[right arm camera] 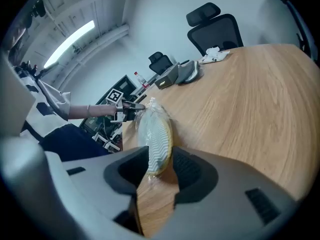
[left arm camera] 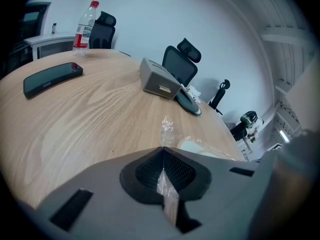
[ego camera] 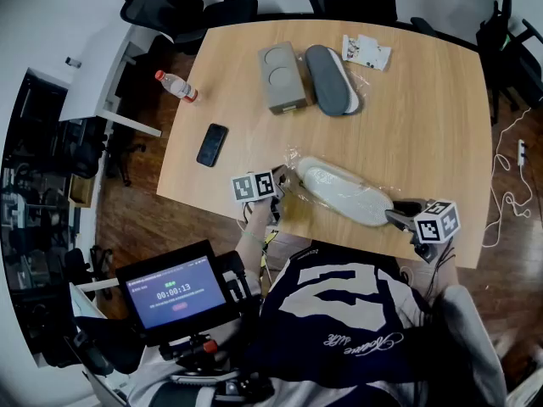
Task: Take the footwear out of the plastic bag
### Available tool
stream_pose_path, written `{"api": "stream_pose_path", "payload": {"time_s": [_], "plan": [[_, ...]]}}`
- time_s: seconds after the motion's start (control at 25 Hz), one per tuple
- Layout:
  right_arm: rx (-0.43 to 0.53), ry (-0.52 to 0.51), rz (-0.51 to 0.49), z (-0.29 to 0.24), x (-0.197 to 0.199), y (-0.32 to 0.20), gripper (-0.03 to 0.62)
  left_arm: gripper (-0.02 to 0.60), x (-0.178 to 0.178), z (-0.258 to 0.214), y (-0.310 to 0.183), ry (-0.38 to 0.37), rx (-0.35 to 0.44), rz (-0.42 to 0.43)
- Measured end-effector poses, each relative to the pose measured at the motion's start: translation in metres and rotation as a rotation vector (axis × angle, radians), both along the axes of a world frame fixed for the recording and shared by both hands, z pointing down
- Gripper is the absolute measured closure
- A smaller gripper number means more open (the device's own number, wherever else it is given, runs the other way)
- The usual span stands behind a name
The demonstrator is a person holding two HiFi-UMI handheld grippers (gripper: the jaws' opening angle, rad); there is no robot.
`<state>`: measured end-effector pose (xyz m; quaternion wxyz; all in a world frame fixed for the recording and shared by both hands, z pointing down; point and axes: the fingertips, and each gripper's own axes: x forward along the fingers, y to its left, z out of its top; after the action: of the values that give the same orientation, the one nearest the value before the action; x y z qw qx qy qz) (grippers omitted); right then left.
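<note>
Head view: slipper inside plastic bag, near the tabletop front edge, long axis along that edge — left gripper at one end, right gripper at the other.
Left gripper view: jaws pinched tight on the plastic bag (slipper just beyond).
Right gripper view: jaws apart, straddling the slipper's end — probably a lengthwise pull next.

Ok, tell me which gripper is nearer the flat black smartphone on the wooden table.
Left. The left gripper, pinching the clear plastic bag, sits below-right of the black smartphone in the head view; the right gripper is much farther right, by the white slipper.
</note>
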<state>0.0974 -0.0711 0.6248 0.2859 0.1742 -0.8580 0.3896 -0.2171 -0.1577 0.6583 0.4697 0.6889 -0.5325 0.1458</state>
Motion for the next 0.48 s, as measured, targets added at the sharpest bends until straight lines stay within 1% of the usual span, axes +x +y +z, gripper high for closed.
{"api": "stream_pose_path", "payload": {"time_s": [0.08,0.24,0.36,0.48], "plan": [[0.015,0.016,-0.033,0.002,-0.003,-0.004,0.454,0.578,-0.001,0.001,0.000,-0.009,-0.011,0.010],[0.066,0.062,-0.144,0.005,-0.023,-0.011,0.388,0.578,0.001,0.003,0.001,-0.047,-0.041,0.035],[0.065,0.101,-0.208,0.017,-0.038,-0.015,0.388,0.578,0.004,0.004,0.001,-0.076,-0.049,0.070],[0.043,0.095,-0.237,0.024,-0.052,-0.016,0.388,0.578,0.007,0.004,0.001,-0.099,-0.039,0.086]]}}
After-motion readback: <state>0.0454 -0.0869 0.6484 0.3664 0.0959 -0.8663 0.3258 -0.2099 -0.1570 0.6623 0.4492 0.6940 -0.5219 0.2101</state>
